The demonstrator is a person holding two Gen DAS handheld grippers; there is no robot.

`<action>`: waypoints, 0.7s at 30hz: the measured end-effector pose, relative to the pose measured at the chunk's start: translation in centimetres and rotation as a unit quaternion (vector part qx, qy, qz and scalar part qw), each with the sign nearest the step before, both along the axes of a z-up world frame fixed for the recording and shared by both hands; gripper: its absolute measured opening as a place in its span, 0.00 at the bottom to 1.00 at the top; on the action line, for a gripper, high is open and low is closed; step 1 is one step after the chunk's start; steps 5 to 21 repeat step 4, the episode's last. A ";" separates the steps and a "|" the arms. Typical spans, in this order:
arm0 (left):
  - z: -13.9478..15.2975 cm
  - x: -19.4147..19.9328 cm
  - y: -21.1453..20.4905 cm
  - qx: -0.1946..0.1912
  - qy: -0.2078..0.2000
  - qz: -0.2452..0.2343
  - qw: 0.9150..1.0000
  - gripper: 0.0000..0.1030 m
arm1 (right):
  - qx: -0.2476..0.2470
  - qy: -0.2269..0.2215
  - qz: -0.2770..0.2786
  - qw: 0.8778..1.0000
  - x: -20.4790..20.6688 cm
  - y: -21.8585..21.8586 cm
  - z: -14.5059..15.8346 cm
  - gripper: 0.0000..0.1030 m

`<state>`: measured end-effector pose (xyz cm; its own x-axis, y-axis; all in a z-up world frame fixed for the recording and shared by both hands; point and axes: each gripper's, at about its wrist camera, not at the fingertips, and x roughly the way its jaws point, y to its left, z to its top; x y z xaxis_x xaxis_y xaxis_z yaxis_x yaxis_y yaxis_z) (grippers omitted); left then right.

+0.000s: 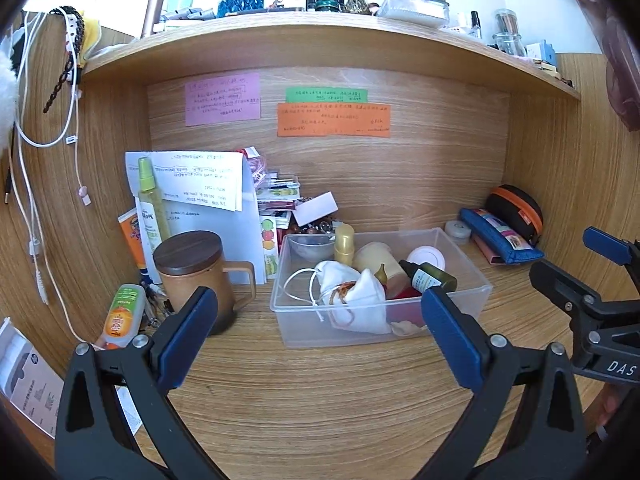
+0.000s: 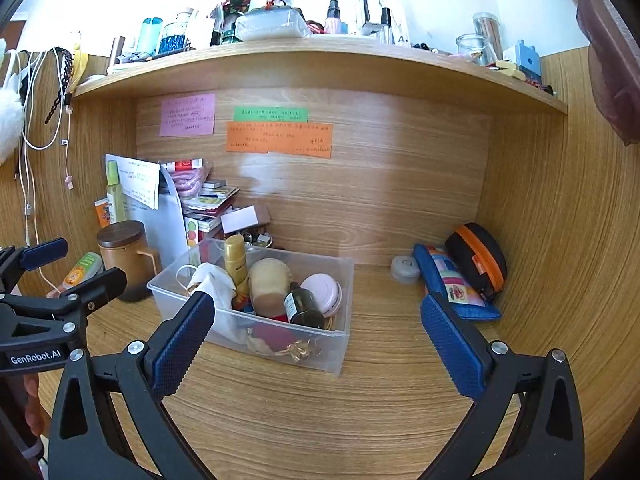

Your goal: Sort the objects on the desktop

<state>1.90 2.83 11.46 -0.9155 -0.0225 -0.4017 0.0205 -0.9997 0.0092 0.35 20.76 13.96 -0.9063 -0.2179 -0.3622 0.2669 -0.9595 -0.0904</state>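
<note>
A clear plastic bin [image 1: 464, 248] stands mid-desk, also in the right wrist view [image 2: 340, 344]. It holds a white pouch [image 1: 356, 300], a gold bottle [image 1: 344, 244], a dark dropper bottle [image 1: 428, 276], a cream jar [image 2: 268, 280] and a pink compact [image 2: 324, 290]. My left gripper [image 1: 320, 312] is open and empty, just in front of the bin. My right gripper [image 2: 316, 322] is open and empty, to the right of the left one; it also shows in the left wrist view [image 1: 576, 264]. The left gripper shows in the right wrist view [image 2: 76, 264].
A brown lidded mug [image 1: 196, 272], spray bottle [image 1: 150, 200], orange-labelled tube [image 1: 122, 316] and papers [image 1: 200, 184] stand at left. A blue pencil case [image 1: 500, 232], a black-orange pouch [image 1: 518, 208] and a small round tin [image 1: 458, 232] lie at right. A cluttered shelf [image 1: 320, 36] runs overhead.
</note>
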 end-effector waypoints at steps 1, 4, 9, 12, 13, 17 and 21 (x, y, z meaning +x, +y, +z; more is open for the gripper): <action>-0.1 -0.1 0.1 -0.002 -0.001 0.000 1.000 1.00 | 0.000 -0.001 0.000 1.000 -0.1 0.0 0.0 1.00; -0.3 -0.3 0.3 -0.012 -0.007 0.005 1.000 1.00 | -0.003 -0.003 0.001 1.000 -0.4 0.0 -0.1 1.00; -0.3 -0.3 0.3 -0.012 -0.007 0.005 1.000 1.00 | -0.003 -0.003 0.001 1.000 -0.4 0.0 -0.1 1.00; -0.3 -0.3 0.3 -0.012 -0.007 0.005 1.000 1.00 | -0.003 -0.003 0.001 1.000 -0.4 0.0 -0.1 1.00; -0.3 -0.3 0.3 -0.012 -0.007 0.005 1.000 1.00 | -0.003 -0.003 0.001 1.000 -0.4 0.0 -0.1 1.00; -0.3 -0.3 0.3 -0.012 -0.007 0.005 1.000 1.00 | -0.003 -0.003 0.001 1.000 -0.4 0.0 -0.1 1.00; -0.3 -0.3 0.3 -0.012 -0.007 0.005 1.000 1.00 | -0.003 -0.003 0.001 1.000 -0.4 0.0 -0.1 1.00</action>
